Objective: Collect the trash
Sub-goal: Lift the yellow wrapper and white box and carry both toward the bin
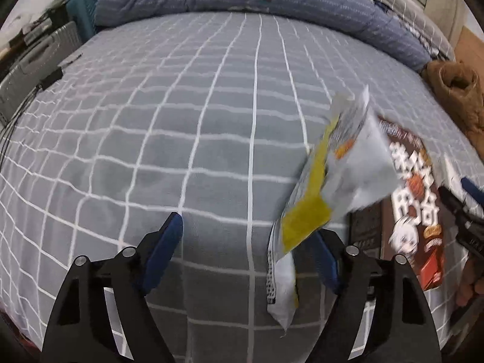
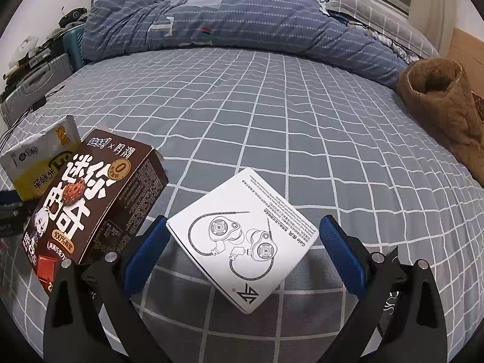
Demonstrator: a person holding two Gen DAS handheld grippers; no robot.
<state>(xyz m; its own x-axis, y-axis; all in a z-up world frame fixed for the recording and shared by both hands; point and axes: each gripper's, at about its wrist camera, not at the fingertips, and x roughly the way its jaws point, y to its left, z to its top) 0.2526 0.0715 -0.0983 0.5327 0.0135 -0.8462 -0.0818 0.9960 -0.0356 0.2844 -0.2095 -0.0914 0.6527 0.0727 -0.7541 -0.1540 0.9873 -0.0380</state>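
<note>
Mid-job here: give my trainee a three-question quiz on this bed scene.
1. True or false: the white earphone box lies between the right gripper's open jaws.
2. What lies left of the brown cookie box in the right wrist view? A) a snack packet B) a bottle C) a mug
3. Fill in: the brown garment lies at the bed's ____ edge in both views.

Key: 1 true; 2 A, the snack packet; 3 right.
</note>
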